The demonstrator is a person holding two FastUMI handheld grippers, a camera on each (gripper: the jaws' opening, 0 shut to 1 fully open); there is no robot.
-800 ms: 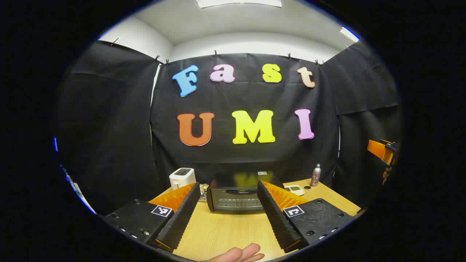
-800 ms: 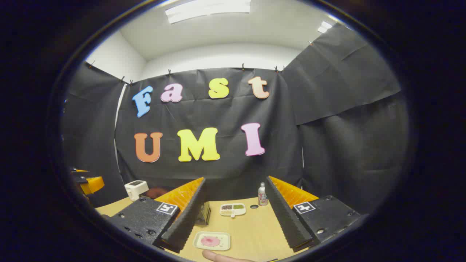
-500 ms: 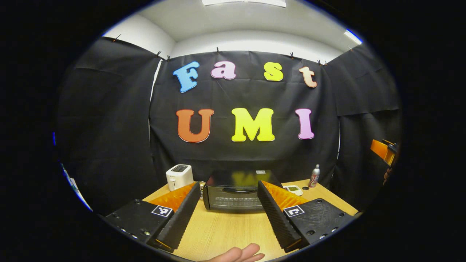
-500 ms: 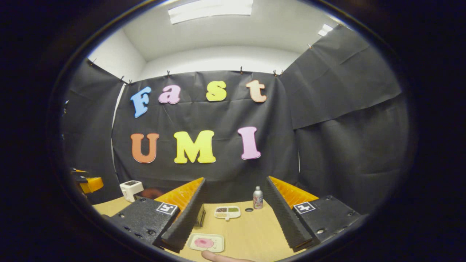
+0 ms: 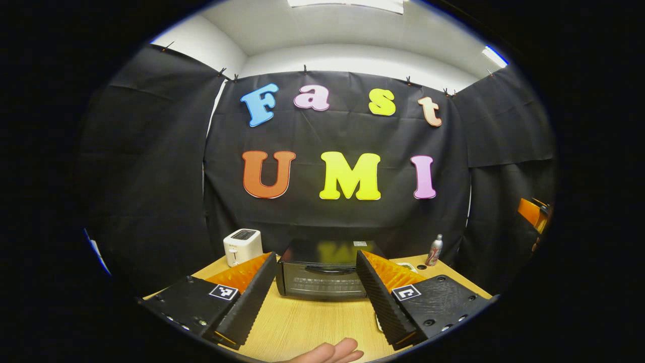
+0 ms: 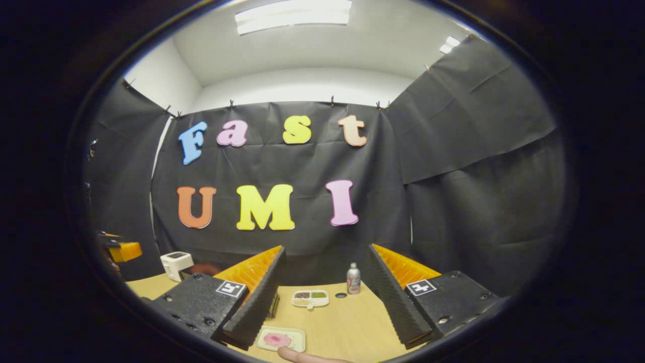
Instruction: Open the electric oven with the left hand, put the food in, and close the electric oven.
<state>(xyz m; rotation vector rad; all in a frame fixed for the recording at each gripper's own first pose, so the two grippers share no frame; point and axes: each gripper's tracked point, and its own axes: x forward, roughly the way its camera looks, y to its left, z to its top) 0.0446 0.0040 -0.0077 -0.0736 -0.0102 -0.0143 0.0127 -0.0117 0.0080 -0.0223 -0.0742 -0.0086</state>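
The black electric oven (image 5: 322, 275) stands on the wooden table (image 5: 307, 322) with its door shut, straight ahead between my left gripper's fingers. My left gripper (image 5: 315, 297) is open, held well short of the oven with nothing in it. In the right gripper view a small pale tray with a pink food item (image 6: 279, 339) lies near the table's front, just right of the left finger. My right gripper (image 6: 322, 300) is open and empty above the table. The oven's right corner (image 6: 274, 305) peeks out behind that finger.
A white toaster (image 5: 242, 246) sits left of the oven. A small bottle (image 6: 353, 278), a dark round spot and a divided dish of seasonings (image 6: 310, 298) stand at the back right. A person's fingers (image 5: 330, 352) show at the bottom edge. The other gripper (image 5: 534, 214) hangs at far right.
Both grippers have tilted slightly so the table items shifted in view: the oven sits a little lower and nearer in the left gripper view, the tray slid left in the right gripper view.
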